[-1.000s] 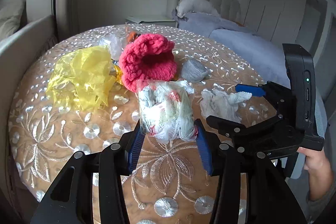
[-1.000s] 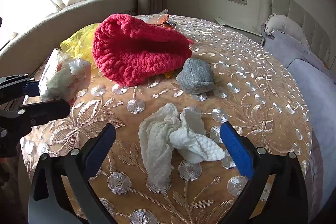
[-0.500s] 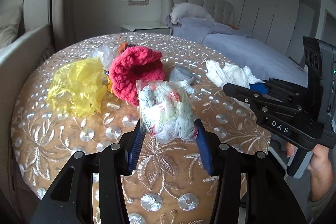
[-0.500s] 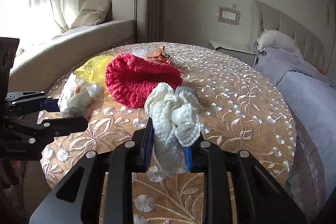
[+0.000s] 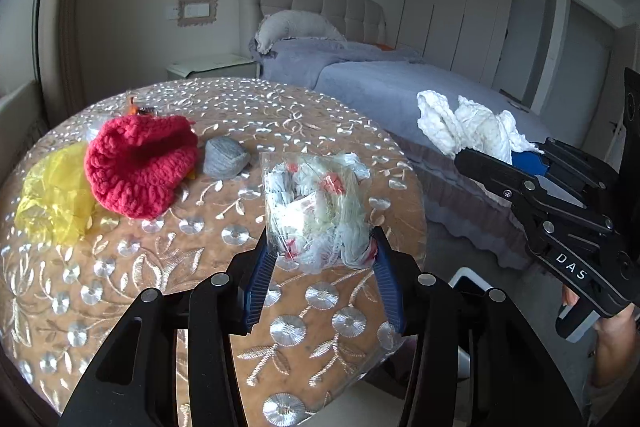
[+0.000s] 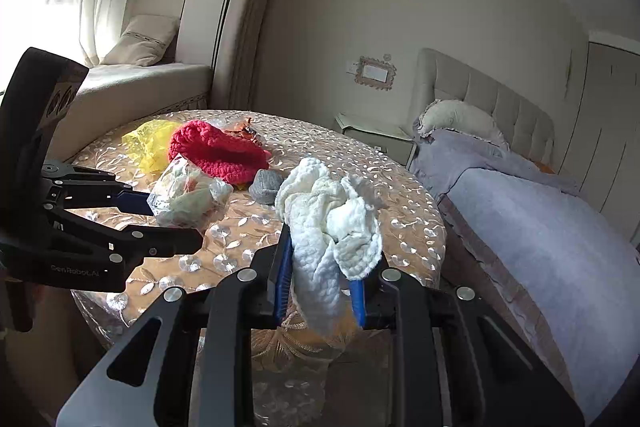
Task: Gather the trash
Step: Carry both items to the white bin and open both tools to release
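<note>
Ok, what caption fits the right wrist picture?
Right gripper lifts a white cloth above the table.

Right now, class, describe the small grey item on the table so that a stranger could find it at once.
Start at the round embroidered table beside the bed. On it lies a big red knitted hat; against its right side sits the small grey knitted bundle. It is the only grey, tightly rolled thing there.

One red knit hat (image 5: 140, 167), one grey sock ball (image 5: 225, 157), one yellow bag (image 5: 54, 195), one white cloth (image 6: 332, 223)
</note>
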